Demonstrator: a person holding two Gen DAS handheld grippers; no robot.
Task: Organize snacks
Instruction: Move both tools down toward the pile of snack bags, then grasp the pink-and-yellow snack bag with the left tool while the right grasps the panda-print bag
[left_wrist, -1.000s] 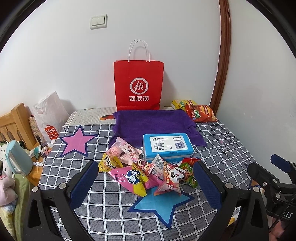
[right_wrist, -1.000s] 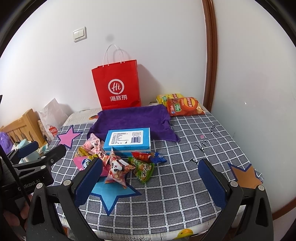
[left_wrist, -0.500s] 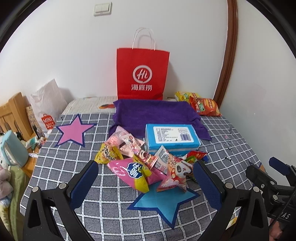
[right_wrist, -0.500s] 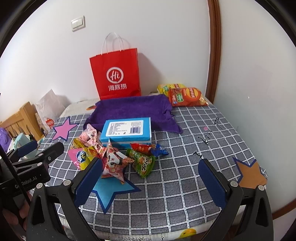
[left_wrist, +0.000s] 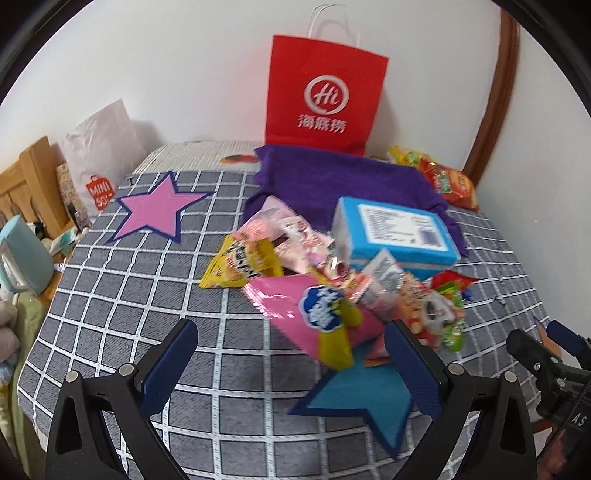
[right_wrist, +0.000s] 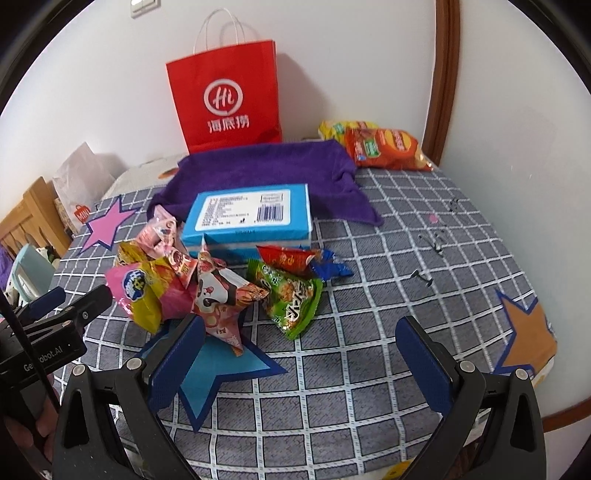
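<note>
Just changed: you have brought both grippers in low over the snack pile (left_wrist: 332, 280); a second ago the pile sat smaller and farther off in both wrist views, and now it fills the middle of each.
Left gripper (left_wrist: 291, 365): its fingers are wide apart with nothing between them, and the pink packet with the blue badge (left_wrist: 314, 314) lies just ahead of the gap.
Right gripper (right_wrist: 299, 369): fingers equally spread and empty; its left finger overlaps the blue star (right_wrist: 218, 373) in view, near the panda-print packet (right_wrist: 221, 295).
Where the snacks are: heaped on the grey checked cloth (right_wrist: 369, 332) in front of the blue box (right_wrist: 251, 218), spilling onto the blue star; the green packet (right_wrist: 291, 299) and the red packet (right_wrist: 288, 258) lie on the right edge of the heap.
Other snacks: the orange chip bag (right_wrist: 384, 147) rests apart at the far right corner, beside the purple towel (right_wrist: 266, 170).
Against the earlier frames: the packets themselves appear unmoved; only your viewpoint has closed in and tilted, with the red paper bag (right_wrist: 225, 99) now higher in frame.
Meaning for the task: I judge no sorting is done yet; you are placed for a first pick, likely the pink packet on the left.
Blur: the left view is smeared, so the small packets are hard to tell apart.
</note>
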